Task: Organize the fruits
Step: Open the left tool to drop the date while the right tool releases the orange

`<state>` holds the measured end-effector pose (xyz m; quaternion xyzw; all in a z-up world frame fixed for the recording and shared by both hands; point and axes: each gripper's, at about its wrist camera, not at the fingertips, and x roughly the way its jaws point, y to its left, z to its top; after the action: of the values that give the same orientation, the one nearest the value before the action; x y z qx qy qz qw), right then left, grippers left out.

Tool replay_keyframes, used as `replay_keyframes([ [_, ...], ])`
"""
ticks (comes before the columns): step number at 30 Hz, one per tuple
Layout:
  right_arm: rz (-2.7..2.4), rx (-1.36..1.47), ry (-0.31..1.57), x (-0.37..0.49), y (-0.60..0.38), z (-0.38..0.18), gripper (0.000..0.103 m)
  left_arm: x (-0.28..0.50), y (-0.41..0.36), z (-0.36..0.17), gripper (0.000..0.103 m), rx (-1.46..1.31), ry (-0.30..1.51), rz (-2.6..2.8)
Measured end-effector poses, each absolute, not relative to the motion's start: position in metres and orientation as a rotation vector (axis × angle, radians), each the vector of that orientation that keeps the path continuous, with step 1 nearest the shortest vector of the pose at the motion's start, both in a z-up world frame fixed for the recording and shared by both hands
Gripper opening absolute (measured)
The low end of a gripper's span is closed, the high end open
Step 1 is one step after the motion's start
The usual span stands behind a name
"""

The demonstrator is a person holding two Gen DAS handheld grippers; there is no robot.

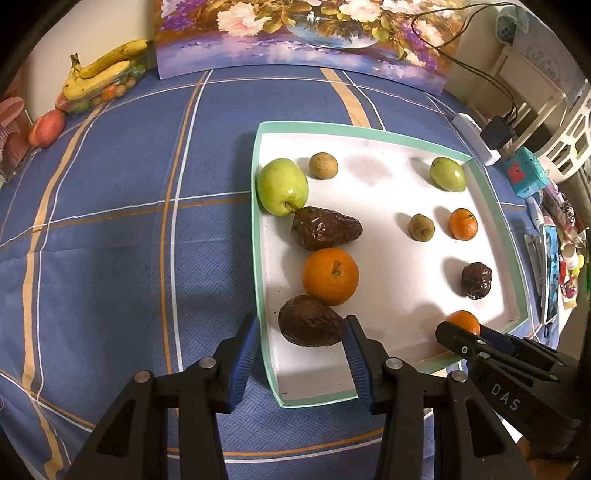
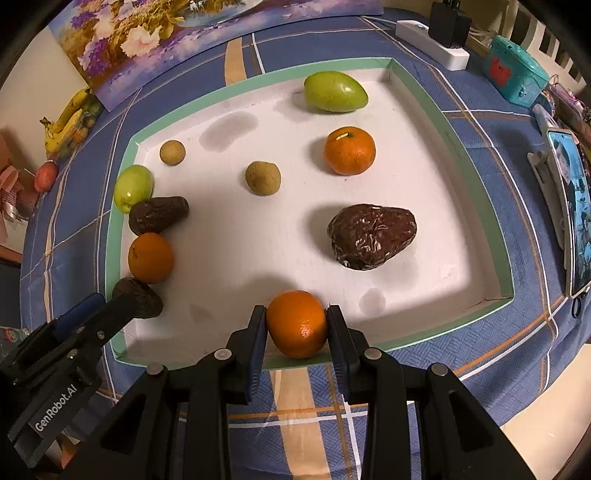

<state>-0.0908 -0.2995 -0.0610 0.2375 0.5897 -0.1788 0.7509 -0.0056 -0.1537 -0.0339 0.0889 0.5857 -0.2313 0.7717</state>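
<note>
A white tray with a mint-green rim [image 1: 255,229] [image 2: 110,236] holds several fruits. Along its left side sit a green apple [image 1: 282,186], a dark avocado [image 1: 325,229], an orange [image 1: 330,276] and a second avocado [image 1: 309,321]. My left gripper [image 1: 301,347] is open, its jaws either side of that near avocado, not touching it. My right gripper [image 2: 297,325] is shut on a small orange [image 2: 297,323] at the tray's near edge; this orange also shows in the left wrist view [image 1: 463,321]. On the right side lie a green mango [image 2: 335,92], another orange [image 2: 349,150], a wrinkled avocado [image 2: 372,236] and two small brown fruits [image 2: 263,178].
The tray lies on a blue checked tablecloth [image 1: 129,240]. Bananas [image 1: 99,72] and a red apple [image 1: 46,127] lie at the far left by a flower painting [image 1: 295,33]. A power strip [image 2: 432,44], a teal box [image 2: 517,74] and a phone [image 2: 570,218] stand to the right.
</note>
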Motion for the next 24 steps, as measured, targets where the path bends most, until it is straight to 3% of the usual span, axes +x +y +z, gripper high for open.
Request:
replay_keyframes([
  [10,-0.399,0.481,1.295,-0.089,-0.291,-0.063,0.034,0.000,-0.137,-0.029,0.051,0.138,1.277,-0.492],
  [12,-0.396,0.483,1.281,-0.087,-0.289,-0.062,0.034,0.002,-0.131,-0.027,0.059,0.119,1.274,-0.474],
  [14,-0.399,0.470,1.266,-0.087,-0.290,-0.059,0.035,0.005,-0.122,-0.027,0.075,0.088,1.280,-0.448],
  [18,-0.406,0.445,1.250,-0.086,-0.287,-0.055,0.049,0.008,-0.105,-0.027,0.088,0.049,1.286,-0.397],
  [20,-0.405,0.440,1.246,-0.086,-0.285,-0.055,0.051,0.009,-0.097,-0.025,0.103,0.068,1.260,-0.355],
  [24,-0.410,0.412,1.231,-0.084,-0.279,-0.052,0.070,0.011,-0.087,-0.022,0.103,0.107,1.233,-0.318],
])
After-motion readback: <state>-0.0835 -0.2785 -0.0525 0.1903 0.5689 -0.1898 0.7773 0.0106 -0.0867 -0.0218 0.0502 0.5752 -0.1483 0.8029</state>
